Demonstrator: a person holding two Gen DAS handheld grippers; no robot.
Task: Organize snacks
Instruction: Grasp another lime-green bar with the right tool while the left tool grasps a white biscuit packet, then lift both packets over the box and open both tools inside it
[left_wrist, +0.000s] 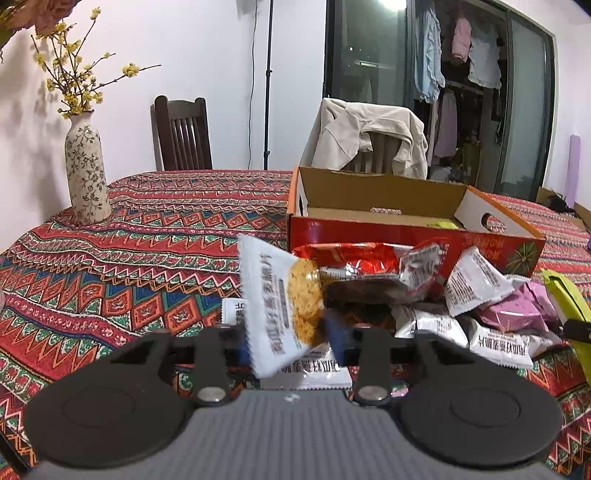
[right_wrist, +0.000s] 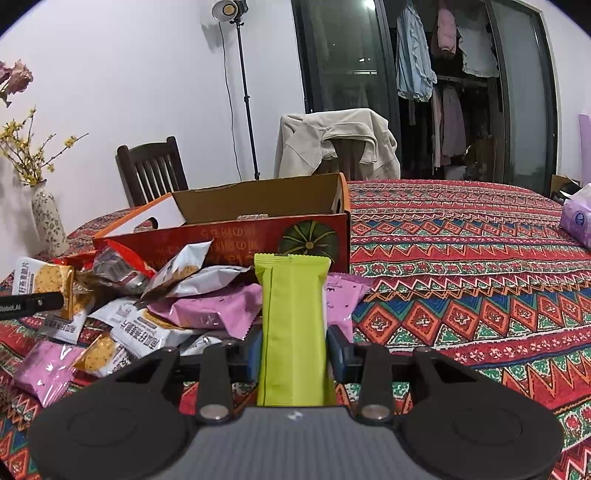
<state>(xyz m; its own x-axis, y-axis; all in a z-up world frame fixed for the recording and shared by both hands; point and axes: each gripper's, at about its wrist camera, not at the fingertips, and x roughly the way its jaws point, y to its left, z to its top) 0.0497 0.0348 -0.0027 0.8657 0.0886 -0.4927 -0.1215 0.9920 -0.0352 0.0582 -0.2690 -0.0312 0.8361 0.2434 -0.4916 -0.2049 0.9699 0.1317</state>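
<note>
a white crinkle-edged snack packet printed with a round golden cracker (left_wrist: 275, 306) is held tilted between the closed jaws of the left gripper (left_wrist: 291, 341), lifted above the table; black chinese characters run along its face but cannot be read with certainty. to its right a heap of small foil snack packets in red, white, brown and pink (left_wrist: 443, 302) is piled against the front wall of an open red and orange cardboard box printed with a green pumpkin (left_wrist: 406, 230). further right, a plain lime-green flat wrapper with a back seam (right_wrist: 291, 325) is clamped upright by the right gripper (right_wrist: 293, 350), just in front of the heap and the box. the words "robot.ai" are seen on a black bar at the left edge of the right wrist view. a patterned red woven tablecloth (left_wrist: 147, 258), a floral ceramic vase with yellow blossoms (left_wrist: 86, 173), a dark wooden chair (left_wrist: 183, 134), a beige jacket draped over a second chair (left_wrist: 369, 138) and a purple tissue pack (right_wrist: 576, 219) are seen around.
</note>
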